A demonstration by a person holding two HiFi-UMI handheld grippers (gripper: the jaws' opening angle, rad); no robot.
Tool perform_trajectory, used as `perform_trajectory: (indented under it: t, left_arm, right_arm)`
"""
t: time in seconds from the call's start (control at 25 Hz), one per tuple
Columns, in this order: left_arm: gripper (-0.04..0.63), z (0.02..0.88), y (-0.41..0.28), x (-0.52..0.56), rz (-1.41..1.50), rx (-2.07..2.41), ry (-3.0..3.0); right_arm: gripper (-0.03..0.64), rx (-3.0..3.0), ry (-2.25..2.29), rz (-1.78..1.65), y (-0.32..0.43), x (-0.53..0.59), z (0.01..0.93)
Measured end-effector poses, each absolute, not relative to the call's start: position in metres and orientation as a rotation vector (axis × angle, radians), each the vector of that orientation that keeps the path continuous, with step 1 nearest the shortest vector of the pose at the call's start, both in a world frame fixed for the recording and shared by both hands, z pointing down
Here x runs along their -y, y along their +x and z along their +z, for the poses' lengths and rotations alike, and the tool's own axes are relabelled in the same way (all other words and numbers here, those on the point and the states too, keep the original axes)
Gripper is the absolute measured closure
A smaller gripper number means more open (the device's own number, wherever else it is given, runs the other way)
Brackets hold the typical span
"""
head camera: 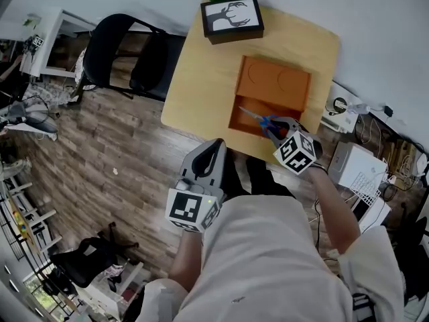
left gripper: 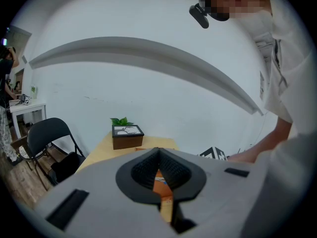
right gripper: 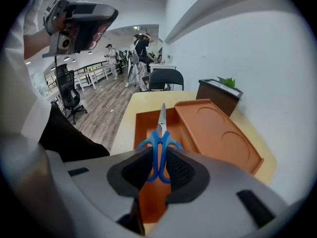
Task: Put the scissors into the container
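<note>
The scissors (right gripper: pixel 159 143) are not yet in the container (head camera: pixel 275 82), though they look nearly there. The right claw (right gripper: pixel 158 167) is clamped on their blue handles, one pad on each outer side, and the blades stick out ahead of it.

In the head view, the scissors (head camera: pixel 263 121) sit over the container's open compartment, on its 6 o'clock side, with the tips aimed toward 10 o'clock. The raised part with two round recesses lies at 12 o'clock of that compartment. I cannot tell whether the blade tips touch the compartment floor or hang just above it.

So picking up and carrying seem done. What is left, by my reading, is to lower the scissors into the compartment, part the pads and draw the right claw (head camera: pixel 278 129) back.

The left claw (left gripper: pixel 158 157) takes no part. Its pads meet at the tips with nothing between them, and it is held well apart from the container, off the bench (head camera: pixel 194 79) edge at about 7 o'clock and near the person's body. A box (head camera: pixel 231 15) with a plant stands at the bench's far edge, at 11 o'clock of the container.
</note>
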State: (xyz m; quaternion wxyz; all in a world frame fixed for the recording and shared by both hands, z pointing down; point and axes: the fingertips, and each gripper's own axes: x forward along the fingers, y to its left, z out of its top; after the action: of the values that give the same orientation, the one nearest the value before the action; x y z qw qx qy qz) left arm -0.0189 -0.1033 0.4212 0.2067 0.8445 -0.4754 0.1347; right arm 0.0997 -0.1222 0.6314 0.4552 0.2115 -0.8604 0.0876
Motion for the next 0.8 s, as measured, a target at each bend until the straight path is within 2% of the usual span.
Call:
perform_trajectory:
  t: [0.8]
  left_arm:
    - [0.589,0.435,-0.027,0.101,0.403,1.335,2.31]
  right_arm:
    - [0.532,1.919,0.381,0.184,0.099,0.125,0.691]
